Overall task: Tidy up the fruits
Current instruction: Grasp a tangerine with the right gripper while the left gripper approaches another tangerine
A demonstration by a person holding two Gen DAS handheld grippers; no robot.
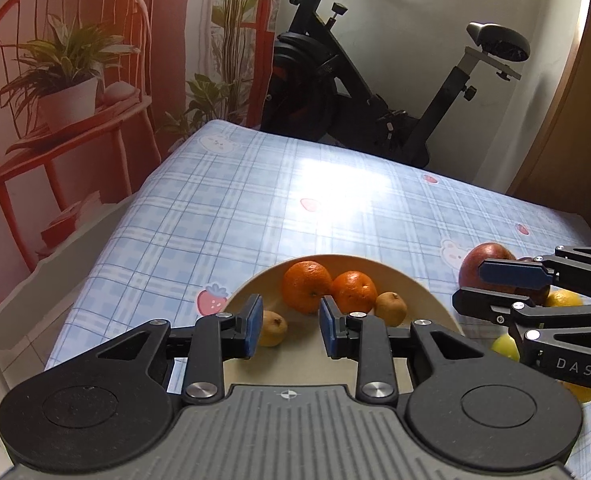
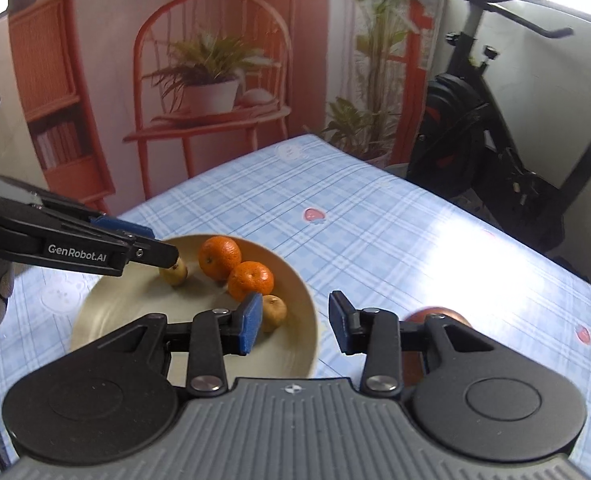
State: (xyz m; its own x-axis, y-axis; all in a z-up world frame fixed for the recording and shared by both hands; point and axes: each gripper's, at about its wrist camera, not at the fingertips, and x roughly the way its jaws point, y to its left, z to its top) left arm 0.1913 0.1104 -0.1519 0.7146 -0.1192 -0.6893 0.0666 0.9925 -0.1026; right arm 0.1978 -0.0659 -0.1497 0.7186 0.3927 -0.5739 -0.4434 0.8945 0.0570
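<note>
Blue-checked tablecloth is spread beneath a cream bowl, where two oranges and two small brownish fruits are gathered. Left gripper and right gripper are held narrowly parted, empty. At three o'clock, an apple and lemons are left outside.

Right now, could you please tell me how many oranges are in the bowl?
2: one orange toward the far side of the bowl, another orange touching it, nearer. None seems hidden.

Tablecloth: glossy, smooth plaid vinyl. Bowl: matt beige. Mandarins: dimpled peel. Gripper pads: blue, rubbery; arms matt black plastic.
</note>
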